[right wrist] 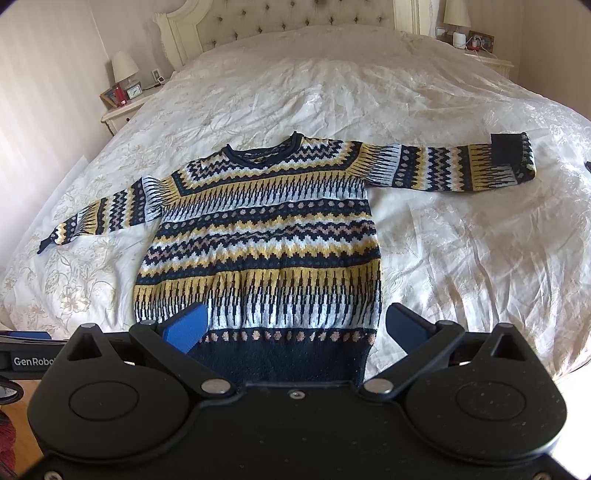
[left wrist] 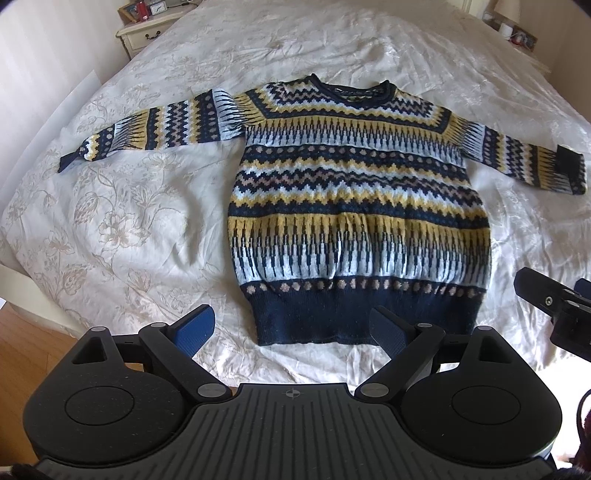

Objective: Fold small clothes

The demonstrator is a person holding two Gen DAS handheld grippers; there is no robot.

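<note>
Sweater [left wrist: 354,199] lies flat on bed [left wrist: 122,229], sleeves out, no fold yet; left gripper [left wrist: 291,332] & right gripper [right wrist: 295,325] hover w/ fingers apart, holding nothing.

Home bedroom: quilted bed [right wrist: 332,92], tufted headboard [right wrist: 295,22], nightstand [right wrist: 122,114], lamp [right wrist: 123,66].

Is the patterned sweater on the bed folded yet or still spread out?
Spread out. The sweater lies flat on the bed, both sleeves extended sideways; only the right cuff is turned back.

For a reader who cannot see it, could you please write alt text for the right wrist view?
A patterned sweater lies flat, sleeves spread, on a white bedspread. The open right gripper hovers over its navy hem.
</note>
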